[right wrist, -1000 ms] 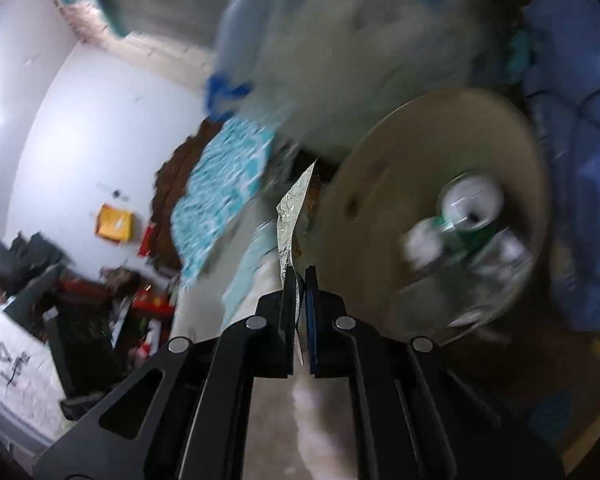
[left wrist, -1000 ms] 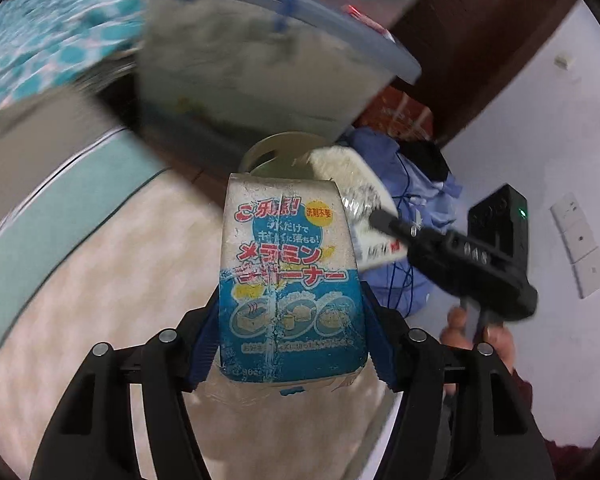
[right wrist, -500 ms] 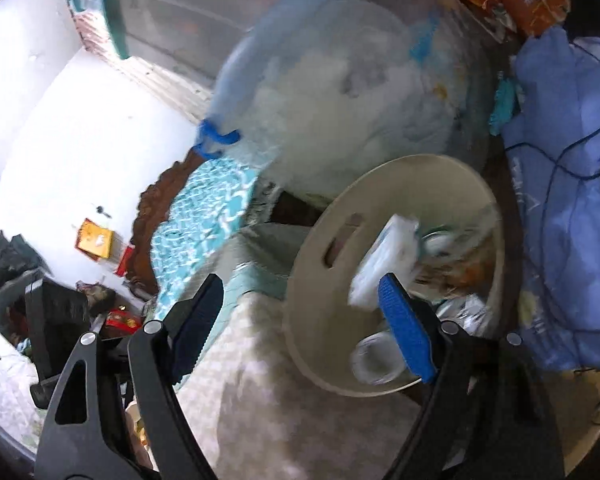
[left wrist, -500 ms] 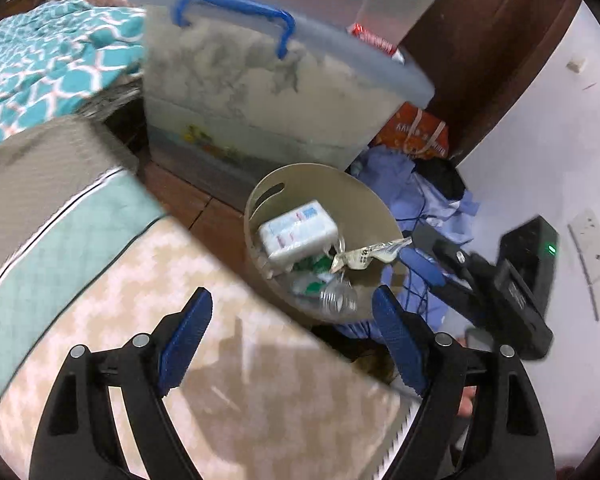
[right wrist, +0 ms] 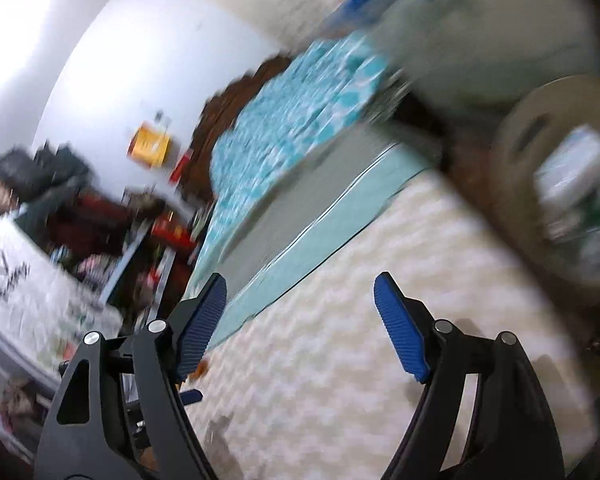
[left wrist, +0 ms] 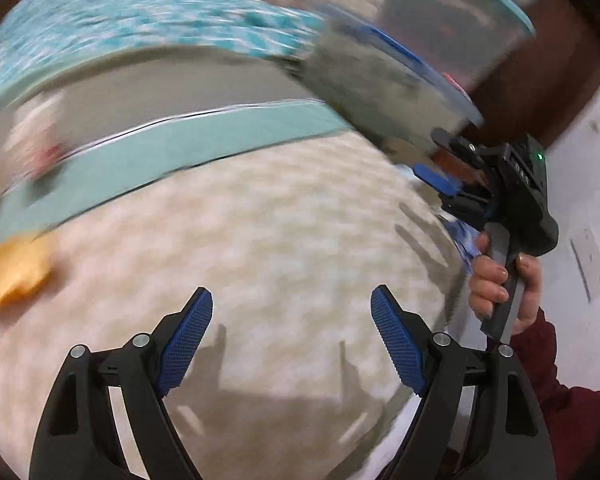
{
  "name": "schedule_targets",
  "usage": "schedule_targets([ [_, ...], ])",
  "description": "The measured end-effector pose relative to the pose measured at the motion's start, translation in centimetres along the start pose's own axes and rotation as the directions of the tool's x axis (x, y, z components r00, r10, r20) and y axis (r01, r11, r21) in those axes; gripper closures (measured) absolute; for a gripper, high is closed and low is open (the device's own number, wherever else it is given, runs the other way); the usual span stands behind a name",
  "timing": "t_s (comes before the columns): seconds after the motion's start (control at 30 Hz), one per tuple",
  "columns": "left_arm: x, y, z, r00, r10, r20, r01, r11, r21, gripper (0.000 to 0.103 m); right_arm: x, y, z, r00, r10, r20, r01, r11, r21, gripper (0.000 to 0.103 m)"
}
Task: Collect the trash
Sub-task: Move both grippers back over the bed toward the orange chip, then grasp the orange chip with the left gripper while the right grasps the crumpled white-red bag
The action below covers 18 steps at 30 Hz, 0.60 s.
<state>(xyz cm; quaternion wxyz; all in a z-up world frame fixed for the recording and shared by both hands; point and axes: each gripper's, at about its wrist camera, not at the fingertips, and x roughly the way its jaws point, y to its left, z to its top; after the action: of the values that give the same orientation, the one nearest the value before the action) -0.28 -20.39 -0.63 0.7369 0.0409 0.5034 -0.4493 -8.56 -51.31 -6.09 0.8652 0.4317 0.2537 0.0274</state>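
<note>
Wrapper left of left gripper.
Orange wrapper (left wrist: pixel 14 276) lies on the bedspread (left wrist: pixel 284 240) at the frame's left edge, nearer the left gripper (left wrist: pixel 290 344), agape and empty; right gripper (right wrist: pixel 300 328) empty, jaws closing.

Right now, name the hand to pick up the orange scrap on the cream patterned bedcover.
Left. The left gripper is open, empty, and the orange scrap lies on its side of the bedcover.
</note>
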Motion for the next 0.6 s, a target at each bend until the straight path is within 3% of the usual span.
schedule_targets([
  [0.13,-4.4,6.6,-2.7,0.996,0.058,0.072,-0.045,0.984,-0.174,0.027,7.6,4.8,-2.3,0.982,0.051,-0.183,-0.065,0.995,-0.071,0.04],
  [0.23,-6.4,11.0,-3.6,0.989,0.096,0.109,-0.059,0.951,-0.302,0.03,13.6,8.5,-4.1,0.951,0.064,-0.301,-0.104,0.987,-0.12,0.052],
  [0.3,-7.1,13.4,-3.7,0.987,0.094,0.127,-0.04,0.927,-0.374,0.031,17.3,10.5,-4.7,0.936,0.066,-0.345,-0.118,0.984,-0.133,0.052],
  [0.4,-7.6,15.3,-3.2,0.981,0.104,0.161,-0.028,0.909,-0.416,0.032,21.7,12.9,-4.9,0.938,0.016,-0.345,-0.085,0.979,-0.186,0.048],
  [0.43,-7.6,15.8,-2.8,0.978,0.11,0.177,-0.025,0.905,-0.424,0.031,22.6,13.5,-5.0,0.941,-0.001,-0.338,-0.072,0.977,-0.202,0.036],
  [0.5,-7.5,16.9,-2.3,0.972,0.133,0.192,-0.034,0.894,-0.448,0.03,24.9,14.9,-4.9,0.949,-0.038,-0.313,-0.041,0.97,-0.241,0.022],
  [0.6,-6.5,17.6,-1.6,0.972,0.133,0.194,-0.027,0.882,-0.47,0.03,28.3,17.0,-4.6,0.947,-0.085,-0.31,-0.017,0.95,-0.313,0.019],
])
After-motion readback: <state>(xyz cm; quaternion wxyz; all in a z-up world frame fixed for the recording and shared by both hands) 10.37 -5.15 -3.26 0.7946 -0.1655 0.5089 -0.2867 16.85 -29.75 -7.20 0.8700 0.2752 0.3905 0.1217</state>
